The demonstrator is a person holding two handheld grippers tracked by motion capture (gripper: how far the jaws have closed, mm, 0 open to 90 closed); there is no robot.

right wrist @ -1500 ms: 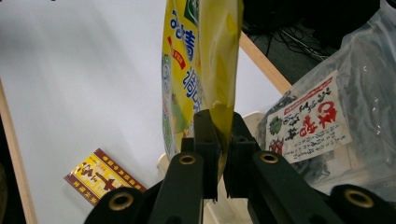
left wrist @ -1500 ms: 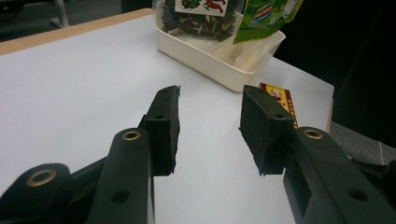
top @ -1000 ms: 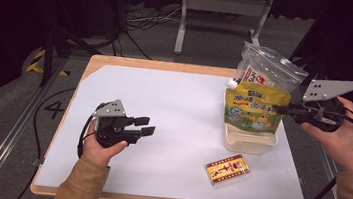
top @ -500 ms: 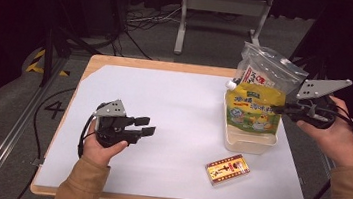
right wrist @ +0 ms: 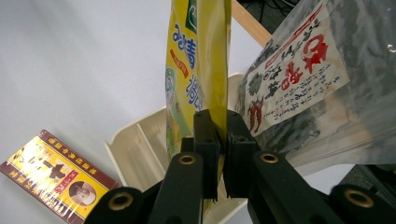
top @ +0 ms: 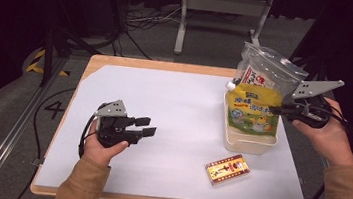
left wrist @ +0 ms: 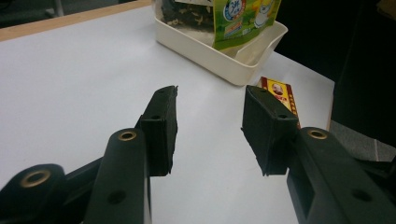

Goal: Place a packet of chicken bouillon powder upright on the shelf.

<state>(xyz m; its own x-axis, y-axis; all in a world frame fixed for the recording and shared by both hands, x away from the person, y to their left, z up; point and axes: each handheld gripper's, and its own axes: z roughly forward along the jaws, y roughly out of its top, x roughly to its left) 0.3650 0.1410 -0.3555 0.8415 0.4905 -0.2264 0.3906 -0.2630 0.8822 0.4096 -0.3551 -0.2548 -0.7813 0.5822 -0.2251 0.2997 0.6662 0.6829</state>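
Fingers of the right gripper [right wrist: 218, 140] pinch the yellow pouch [right wrist: 198, 60] beside the clear bag [right wrist: 317, 79]; left gripper [left wrist: 210, 126] gapes empty.

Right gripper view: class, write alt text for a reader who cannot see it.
The right gripper clamps the edge of a yellow pouch above a cream tray. A clear bag stands behind; a red-and-yellow box lies on the white table.
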